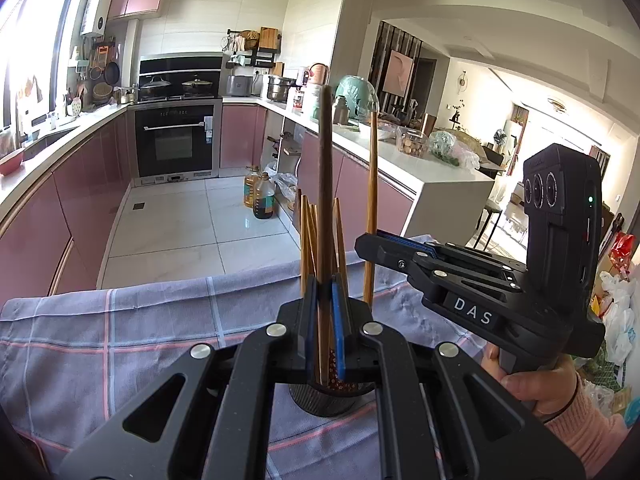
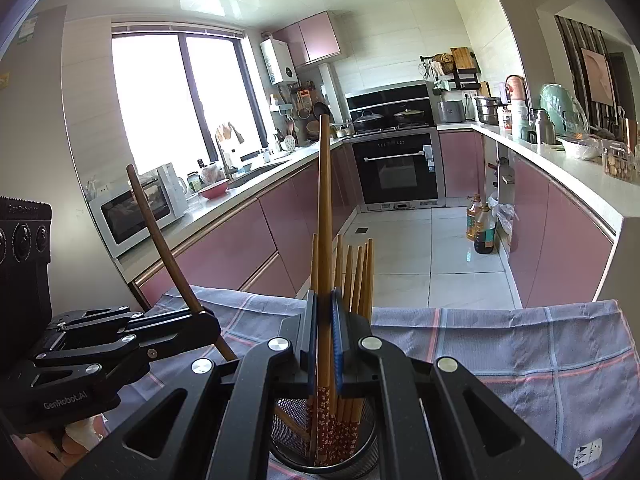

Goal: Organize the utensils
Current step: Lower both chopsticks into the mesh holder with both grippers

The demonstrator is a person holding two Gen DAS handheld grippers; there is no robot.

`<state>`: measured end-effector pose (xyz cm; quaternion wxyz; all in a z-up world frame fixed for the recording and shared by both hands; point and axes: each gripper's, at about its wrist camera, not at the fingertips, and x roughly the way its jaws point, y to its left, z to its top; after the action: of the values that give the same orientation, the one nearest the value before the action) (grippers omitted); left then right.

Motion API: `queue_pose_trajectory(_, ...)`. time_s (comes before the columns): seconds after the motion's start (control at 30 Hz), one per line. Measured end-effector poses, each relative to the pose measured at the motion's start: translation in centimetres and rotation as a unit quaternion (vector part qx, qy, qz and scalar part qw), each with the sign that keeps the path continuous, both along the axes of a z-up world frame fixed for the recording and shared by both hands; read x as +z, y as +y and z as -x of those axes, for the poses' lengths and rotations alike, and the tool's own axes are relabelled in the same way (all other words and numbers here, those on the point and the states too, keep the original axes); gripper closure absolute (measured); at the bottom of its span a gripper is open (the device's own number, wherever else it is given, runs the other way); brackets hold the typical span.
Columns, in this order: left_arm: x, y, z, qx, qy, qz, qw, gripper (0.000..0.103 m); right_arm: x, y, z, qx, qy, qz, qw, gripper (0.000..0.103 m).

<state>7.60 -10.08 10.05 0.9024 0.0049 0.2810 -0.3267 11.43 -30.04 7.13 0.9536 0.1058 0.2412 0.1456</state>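
Checked cloth (image 1: 140,320) in grey-blue with pink lines covers the table under both of your claws, and on it, directly below them, stands the black mesh cup (image 2: 360,452). A bundle of chopsticks (image 2: 352,276) is upright in that cup, red flowered ends down.

Your right claw (image 2: 325,340) is closed on one chopstick (image 2: 324,208). Its long axis runs straight up between the blue pads, and its lower end is inside the cup rim, among the bundle. Judging by that, what remains is a short drop straight down along the stick, so the cup lies below the claw, not ahead of it.

Your left claw (image 1: 325,320) is also closed, gripping a darker chopstick (image 1: 326,168) that stands nearly upright from its own camera. Its lower end reaches the cup mouth in that view. The left hand looks about as near the cup as the right.

The right camera shows what the left cannot: seen from the side, the dark stick leans away from the cup at its top, so it enters the cup at a slant. It also looks down into the cup and shows the mesh and the red ends. The left camera in turn shows the right claw from the side, gripping its stick low, and your right hand (image 1: 532,384) on the handle.
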Motion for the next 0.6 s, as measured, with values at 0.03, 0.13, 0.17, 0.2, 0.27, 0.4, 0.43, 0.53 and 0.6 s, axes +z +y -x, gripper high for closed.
queue_pose_trajectory(0.03, 0.0, 0.0, -0.1, 0.000, 0.001, -0.001, 1.0000, 0.095, -0.1, 0.0, -0.1, 0.000, 0.001, 0.000, 1.000, 0.097)
queue_pose_trajectory(0.13, 0.0, -0.2, -0.3, 0.000, 0.004, -0.002, 1.0000, 0.095, -0.3, 0.2, -0.2, 0.001, 0.004, 0.001, 1.000, 0.097)
queue_pose_trajectory(0.17, 0.0, -0.2, -0.4, 0.000, 0.004, -0.003, 1.0000, 0.095, -0.3, 0.1, -0.2, 0.001, 0.005, 0.000, 1.000, 0.097)
queue_pose_trajectory(0.2, -0.1, -0.2, -0.4, 0.000, 0.005, -0.004, 1.0000, 0.095, -0.4, 0.1, -0.2, 0.001, 0.006, 0.000, 1.000, 0.097)
queue_pose_trajectory(0.27, -0.2, -0.2, -0.4, -0.001, 0.005, -0.005, 1.0000, 0.095, -0.5, 0.1, -0.3, 0.000, 0.008, 0.000, 1.000, 0.097)
queue_pose_trajectory(0.4, -0.4, -0.4, -0.5, -0.002, 0.007, -0.008, 0.9999, 0.095, -0.8, 0.2, -0.3, 0.000, 0.012, -0.001, 1.000, 0.097)
queue_pose_trajectory(0.43, -0.5, -0.4, -0.5, -0.002, 0.007, -0.009, 0.9999, 0.095, -0.9, 0.1, -0.4, 0.000, 0.013, -0.001, 1.000, 0.097)
queue_pose_trajectory(0.53, -0.8, -0.4, -0.5, -0.003, 0.010, -0.011, 0.9999, 0.095, -1.1, 0.2, -0.2, 0.000, 0.015, -0.001, 1.000, 0.097)
queue_pose_trajectory(0.6, -0.9, -0.5, -0.5, -0.004, 0.011, -0.013, 0.9999, 0.095, -1.3, 0.3, -0.2, 0.001, 0.017, -0.001, 1.000, 0.097)
